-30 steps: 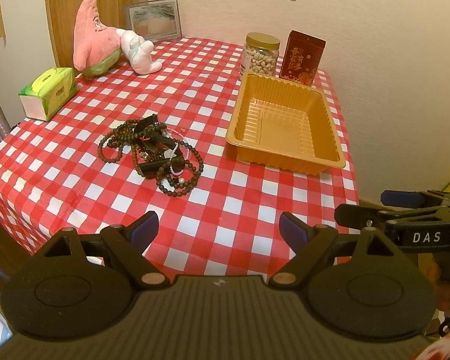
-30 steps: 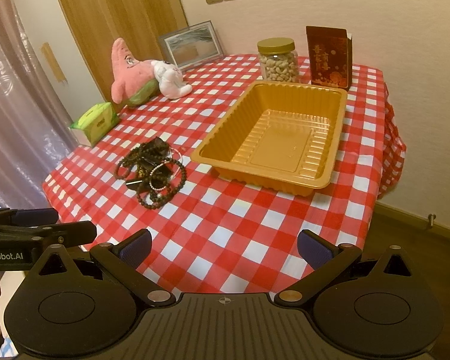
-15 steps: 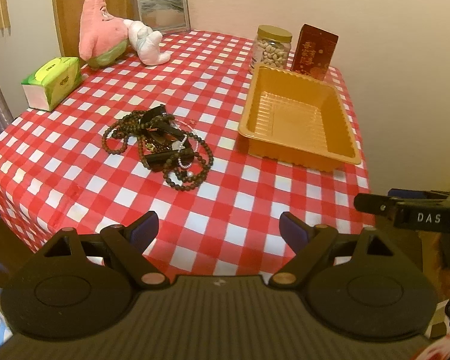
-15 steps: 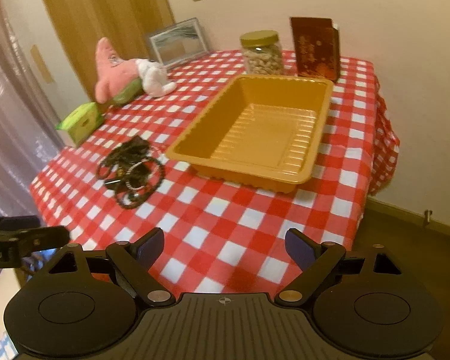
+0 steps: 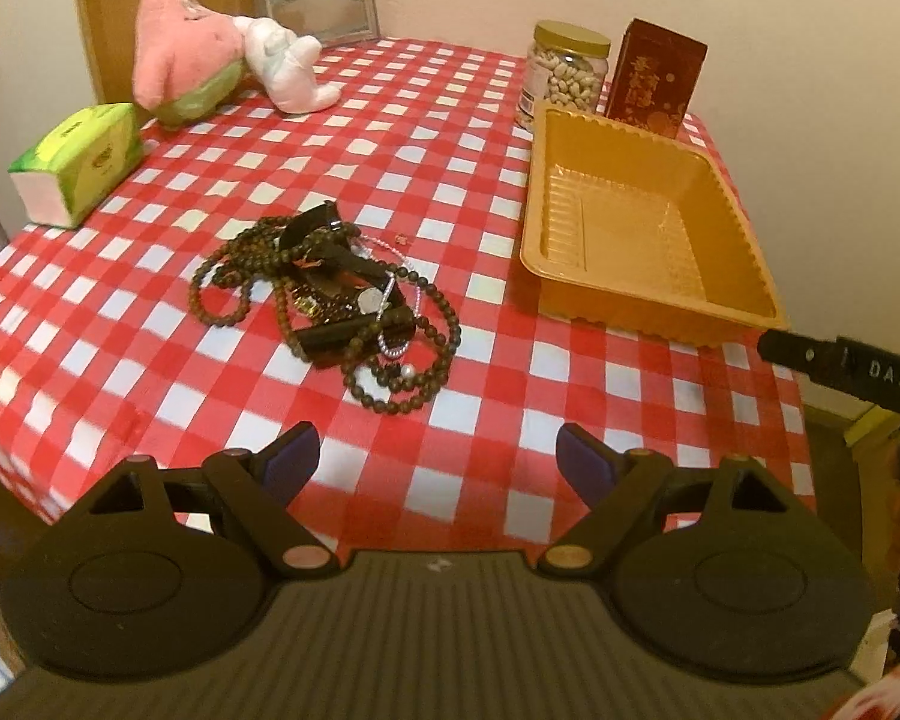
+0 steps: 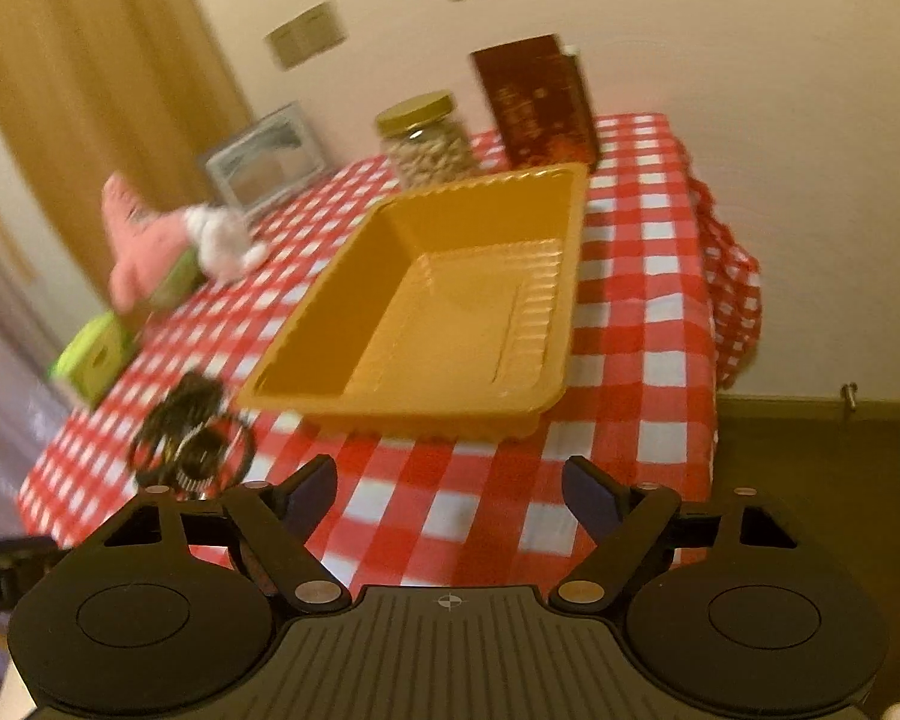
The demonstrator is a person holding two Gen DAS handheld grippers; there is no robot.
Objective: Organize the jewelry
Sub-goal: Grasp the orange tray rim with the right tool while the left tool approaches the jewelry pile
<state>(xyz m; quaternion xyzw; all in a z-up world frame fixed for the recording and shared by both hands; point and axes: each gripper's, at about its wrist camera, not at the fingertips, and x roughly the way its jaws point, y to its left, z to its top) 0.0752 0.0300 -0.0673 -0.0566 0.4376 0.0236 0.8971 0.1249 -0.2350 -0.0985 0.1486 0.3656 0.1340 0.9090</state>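
While both grippers hang over the near edge of the table (image 5: 150,324), nothing is picked up yet. The left gripper (image 5: 435,459) has its jaws spread wide with nothing between them. The right gripper (image 6: 450,492) is spread too and empty, though its jaws have just been closing a little.

One thing could go wrong: the jewelry pile (image 5: 330,300) is all tangled, so a pinch on one string could likely drag the whole clump along, and bits could drop off on the way. The beads are round and may slip out of the pads.

The pile sits just ahead of the left gripper, a bit to its left. It has dark bead strings looped over each other, a thin pale bead chain, and some black stick-shaped pieces. The orange tray (image 5: 744,252) is ahead and to the right, straight in front of the right gripper, and looks empty.
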